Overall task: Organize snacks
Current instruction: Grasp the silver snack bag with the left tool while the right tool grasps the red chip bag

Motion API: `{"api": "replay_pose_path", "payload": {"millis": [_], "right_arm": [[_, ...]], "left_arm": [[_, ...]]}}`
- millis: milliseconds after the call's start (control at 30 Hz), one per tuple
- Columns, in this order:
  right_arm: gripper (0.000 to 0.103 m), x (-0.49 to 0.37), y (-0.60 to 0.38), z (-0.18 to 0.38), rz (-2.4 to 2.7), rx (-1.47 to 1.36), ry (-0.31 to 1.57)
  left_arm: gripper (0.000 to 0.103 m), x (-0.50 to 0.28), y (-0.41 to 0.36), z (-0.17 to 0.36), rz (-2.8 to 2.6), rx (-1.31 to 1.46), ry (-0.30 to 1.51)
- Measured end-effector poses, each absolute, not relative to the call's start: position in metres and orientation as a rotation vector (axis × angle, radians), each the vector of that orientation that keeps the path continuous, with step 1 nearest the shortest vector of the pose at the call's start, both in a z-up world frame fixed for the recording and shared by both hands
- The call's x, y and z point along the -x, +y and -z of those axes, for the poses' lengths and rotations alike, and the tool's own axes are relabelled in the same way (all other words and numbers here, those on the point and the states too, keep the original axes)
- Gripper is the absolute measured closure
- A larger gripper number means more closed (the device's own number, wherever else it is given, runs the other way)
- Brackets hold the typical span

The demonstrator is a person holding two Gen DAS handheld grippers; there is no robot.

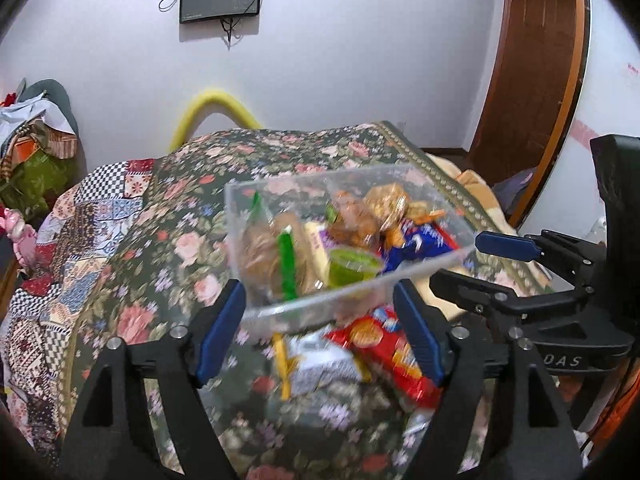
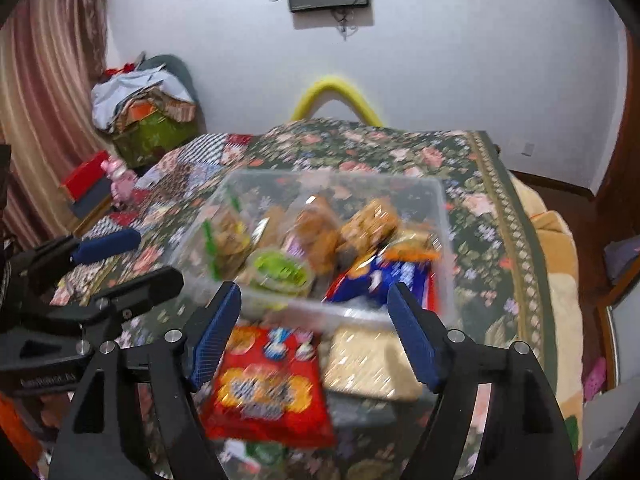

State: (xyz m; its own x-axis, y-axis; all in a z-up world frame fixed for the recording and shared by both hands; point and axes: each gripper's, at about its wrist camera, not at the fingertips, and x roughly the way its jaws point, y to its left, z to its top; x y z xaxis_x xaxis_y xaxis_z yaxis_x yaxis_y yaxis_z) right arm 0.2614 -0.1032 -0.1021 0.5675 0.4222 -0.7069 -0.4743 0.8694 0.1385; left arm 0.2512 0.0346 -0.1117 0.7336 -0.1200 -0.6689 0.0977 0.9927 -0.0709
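Looking along the left gripper (image 1: 320,322), the left wrist view shows its two blue-padded fingers (image 1: 219,330) spread apart with nothing clamped; the near edge of a clear plastic bin (image 1: 352,284) lies between and just beyond the tips, and the pads do not press on it. That bin sits on a bed covered by a dark floral quilt (image 1: 160,248) and is filled with snacks: a green-lidded cup (image 1: 354,266) near the front wall, a blue packet (image 1: 416,246) to its right, and cellophane-wrapped pastries (image 1: 360,216) behind, all blurred. Outside the bin, on the quilt close to the camera, lie a red biscuit packet (image 1: 394,354) and a pale pack (image 1: 320,364). The right gripper (image 1: 464,264) enters from the right edge, its jaws parted, near the bin's right corner. Turning to the right wrist view, the right gripper (image 2: 316,316) likewise stands well open and empty, its blue pads on either side of the bin's near wall without touching it. The clear plastic bin (image 2: 440,216) sits straight ahead, with the green-lidded cup (image 2: 280,270), blue packet (image 2: 384,280) and pastries (image 2: 320,228) inside. The red biscuit packet (image 2: 268,384) lies on the quilt between the fingers, below the bin, and a beige cracker pack (image 2: 368,364) rests just beside it to the right. The left gripper (image 2: 124,258) shows at the left edge, jaws apart.
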Motion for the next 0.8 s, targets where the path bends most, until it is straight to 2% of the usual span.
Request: {"api": "replay_pose_path", "payload": {"millis": [433, 567, 800], "right_arm": [[0.024, -0.254, -0.082, 0.164, -0.555, 0.044, 0.996], [0.016, -0.259, -0.074, 0.169, -0.560, 0.039, 1.013], [0.018, -0.261, -0.067, 0.177, -0.557, -0.015, 1.031]], "left_arm": [[0.024, -0.220, 0.062, 0.160, 0.094, 0.051, 0.840], [0.023, -0.221, 0.065, 0.178, 0.103, 0.066, 0.879], [0.023, -0.225, 0.071, 0.198, 0.110, 0.100, 0.921]]}}
